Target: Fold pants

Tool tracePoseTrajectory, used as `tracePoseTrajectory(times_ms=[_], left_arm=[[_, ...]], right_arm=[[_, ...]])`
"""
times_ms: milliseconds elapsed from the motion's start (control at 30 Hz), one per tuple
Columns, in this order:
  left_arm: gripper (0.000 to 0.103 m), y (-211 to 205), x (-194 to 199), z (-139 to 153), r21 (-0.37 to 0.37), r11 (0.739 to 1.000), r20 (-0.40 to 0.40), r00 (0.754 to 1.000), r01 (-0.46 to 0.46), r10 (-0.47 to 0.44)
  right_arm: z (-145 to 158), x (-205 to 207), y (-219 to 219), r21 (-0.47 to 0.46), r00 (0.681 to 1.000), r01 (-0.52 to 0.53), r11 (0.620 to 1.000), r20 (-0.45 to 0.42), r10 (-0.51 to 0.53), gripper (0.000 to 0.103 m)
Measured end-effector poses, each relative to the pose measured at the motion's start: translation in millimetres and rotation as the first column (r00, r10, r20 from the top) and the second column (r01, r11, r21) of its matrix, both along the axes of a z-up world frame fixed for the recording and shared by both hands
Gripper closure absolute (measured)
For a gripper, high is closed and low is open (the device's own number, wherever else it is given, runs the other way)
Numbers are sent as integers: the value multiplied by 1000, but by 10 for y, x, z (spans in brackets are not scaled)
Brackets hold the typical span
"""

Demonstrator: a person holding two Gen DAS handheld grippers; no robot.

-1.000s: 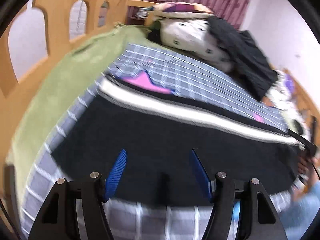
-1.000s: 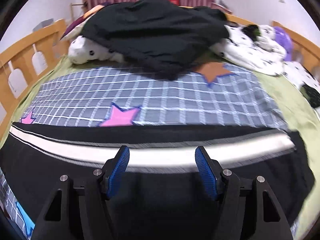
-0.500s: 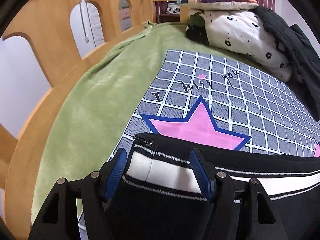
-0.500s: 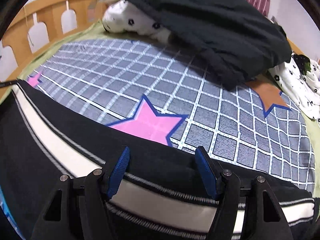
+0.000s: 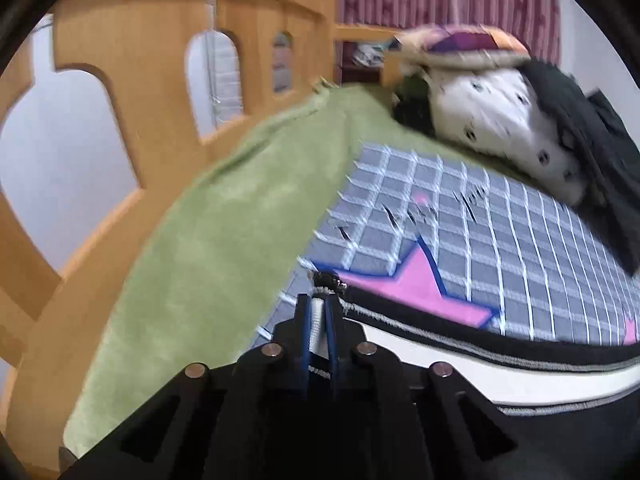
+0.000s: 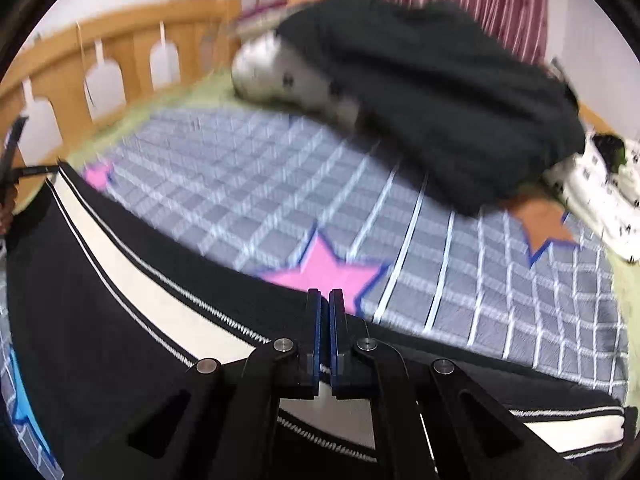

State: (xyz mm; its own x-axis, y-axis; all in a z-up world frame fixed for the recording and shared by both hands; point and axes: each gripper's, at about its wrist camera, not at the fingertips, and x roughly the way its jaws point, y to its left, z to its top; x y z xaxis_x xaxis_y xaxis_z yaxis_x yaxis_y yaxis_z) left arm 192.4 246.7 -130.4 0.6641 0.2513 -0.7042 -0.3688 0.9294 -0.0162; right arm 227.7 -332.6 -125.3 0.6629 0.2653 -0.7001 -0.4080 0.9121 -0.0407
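On the far left a pale wooden bed rail with arched cut-outs point(image 5: 132, 80) ran beside a soft green fleece blanket point(image 5: 224, 216), and over that lay a grey grid-patterned bedspread with pink stars point(image 5: 500, 240). The black pants with a broad white side stripe edged in fine white piping point(image 5: 500, 364) lay stretched flat along the near edge of the bedspread, their length running across both views. The left gripper point(image 5: 319, 312) had its blue-padded jaws drawn narrow onto the end corner of the pants, with a strip of the white stripe pinched between the pads and a small dark tab of cloth poking out past the tips. Farther right along the same garment point(image 6: 120, 300), the right gripper point(image 6: 325, 308) had its jaws pressed nearly together over the far black edge of the cloth, beside a pink star; it appeared to clamp that edge, though the pinch itself was partly hidden by the pads. The pants looked light, limp and knitted, so they would likely sag between the two holds and fold easily, with little risk of damage; the thicker seamed edge and stripe seemed the surest places to grip, since a thin single layer could slip out. At the right, beyond the bedspread, a heap of black clothing point(image 6: 440, 92) lay over white spotted bedding point(image 6: 600, 196).
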Motion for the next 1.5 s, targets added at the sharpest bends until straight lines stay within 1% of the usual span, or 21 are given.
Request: tracePoseTrajectory(times_ms=[233, 333, 367, 400, 433, 467, 533, 600, 633, 667, 700, 767, 833, 900, 1033, 1100, 1167, 1233, 1367, 1400, 1500], left_arm=[[100, 221, 252, -302, -113, 992, -106, 993, -57, 45], [93, 233, 80, -253, -162, 986, -56, 997, 35, -45], [72, 227, 63, -243, -162, 985, -54, 997, 51, -60], [39, 219, 33, -233, -158, 985, -46, 996, 69, -77], [27, 207, 7, -223, -142, 987, -28, 996, 77, -82], [25, 190, 5, -215, -120, 990, -8, 997, 77, -78], [27, 161, 72, -244, -105, 992, -17, 997, 76, -78], [32, 160, 201, -343, -153, 985, -58, 994, 85, -95], [44, 148, 290, -427, -157, 985, -111, 990, 67, -85], [71, 138, 356, -476, -132, 990, -152, 986, 42, -62], [77, 122, 365, -486, -110, 993, -154, 987, 34, -51], [85, 100, 238, -350, -99, 994, -56, 997, 46, -51], [86, 98, 70, -165, -92, 994, 64, 997, 58, -52], [86, 95, 131, -178, -84, 996, 42, 998, 43, -39], [85, 86, 336, -409, -103, 995, -50, 999, -5, 0], [84, 64, 315, -398, -104, 995, -49, 999, -5, 0], [84, 48, 311, -411, -116, 993, -47, 999, 5, -11], [83, 55, 319, -422, -121, 993, -55, 998, 13, -20], [81, 111, 348, -421, -133, 991, -65, 997, 19, -28], [79, 111, 362, -428, -132, 991, -68, 997, 18, -27], [84, 49, 351, -426, -90, 996, -66, 997, 26, -32]], right_arm=[[-495, 359, 95, -36, 993, 67, 997, -97, -71, 100], [-519, 339, 24, 3, 991, 85, 996, -104, -84, 99], [-494, 327, -16, 23, 991, 88, 996, -108, -85, 99], [-479, 328, -41, 23, 990, 91, 996, -114, -88, 98], [-469, 317, -53, 9, 989, 92, 996, -115, -90, 96], [-459, 301, -57, -7, 990, 85, 996, -113, -85, 94], [-453, 274, -57, -18, 991, 69, 997, -117, -70, 75], [-497, 277, -56, -13, 989, 71, 997, -131, -72, 74], [-544, 293, -34, -25, 986, 70, 997, -148, -73, 77], [-570, 297, -15, -36, 986, 71, 997, -151, -76, 85], [-584, 298, 16, -50, 986, 63, 997, -150, -70, 103], [-514, 265, 64, -63, 991, 50, 997, -118, -57, 103], [-324, 208, -18, 20, 996, 77, 997, -46, -76, 103], [-218, 237, -104, 87, 995, 99, 991, -36, -96, 103], [-451, 442, -91, -2, 983, 145, 989, -113, -144, 103], [-482, 431, -162, 27, 980, 139, 990, -147, -134, 103], [-433, 348, -243, 91, 984, 108, 990, -154, -93, 90], [-393, 282, -281, 97, 988, 77, 992, -143, -63, 45], [-462, 309, -181, -1, 987, 10, 1000, -163, -10, 40], [-511, 332, -139, -31, 985, -9, 999, -175, 3, 42], [-582, 334, -11, -102, 980, -78, 992, -192, 57, 99]])
